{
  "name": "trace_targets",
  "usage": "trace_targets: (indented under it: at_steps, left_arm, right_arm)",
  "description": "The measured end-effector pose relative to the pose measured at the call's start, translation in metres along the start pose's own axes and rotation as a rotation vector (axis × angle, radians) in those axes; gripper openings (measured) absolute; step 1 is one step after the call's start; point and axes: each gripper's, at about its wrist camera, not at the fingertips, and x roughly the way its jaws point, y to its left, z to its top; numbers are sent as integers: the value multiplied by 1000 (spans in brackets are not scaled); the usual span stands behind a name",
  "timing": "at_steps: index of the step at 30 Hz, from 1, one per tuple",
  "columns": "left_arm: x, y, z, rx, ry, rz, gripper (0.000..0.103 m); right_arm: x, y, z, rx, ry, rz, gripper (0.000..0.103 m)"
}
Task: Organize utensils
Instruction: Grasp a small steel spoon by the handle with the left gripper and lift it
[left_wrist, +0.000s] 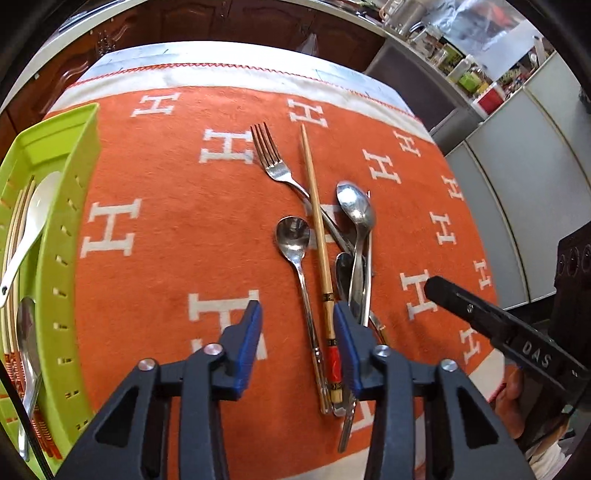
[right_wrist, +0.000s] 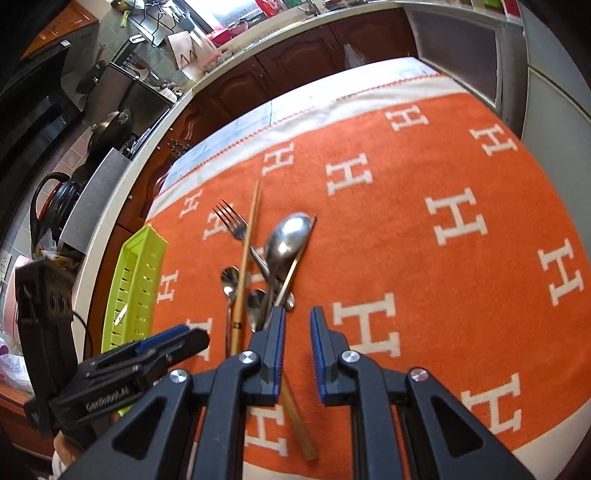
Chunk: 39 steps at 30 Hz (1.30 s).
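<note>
Lime-green plastic sits at your far left: the slotted tray lies along the left edge of the table, and it already holds a white ceramic spoon, a metal spoon and some wooden chopsticks laid lengthwise. Everything rests on an orange blanket patterned with white H letters, which covers the table.

Moving right, your left gripper hovers over the loose pile with its jaws wide and nothing between the blue pads. Framed in that gap are the handle of a small round-bowled spoon and a single bamboo chopstick with a red band near its thick end. The chopstick lies across the handle of a fork, whose tines point away from you. Just right of the chopstick, a larger oval spoon rests bowl-up on top of a tangle of other metal handles; how many pieces lie under it you cannot tell. The right-hand pad of your left gripper stands right beside that tangle.

Further right, your right gripper is also held above the blanket, jaws parted to a moderate gap and empty. Its left finger is near the edge of the pile, and a second wooden chopstick runs under it.
</note>
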Motion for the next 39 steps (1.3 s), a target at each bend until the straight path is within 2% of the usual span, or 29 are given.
trace_targets:
  at_steps: [3,11,21,24,32,39]
  left_arm:
    - [10,-7,1,22,10,40,26]
    - [22,-21,1,89,0,128,25]
    - [25,-38,-6,181,-51,243,25]
    - [23,-33,-6,161,-64,246,24]
    - [14,-4,-2,91,-86,310,23]
    - [15,4,7,67,-89,305,23]
  right_arm:
    - [6,-4,-4,-8,12,10,14]
    - [16,-7,-6,-17,40,49,14]
    - [22,1,-9,-64,45,43,14]
    - [22,5,-12,-78,47,40,14]
    - [22,6,-15,-84,48,36,14]
    - [24,11,-15,-90,46,39,14]
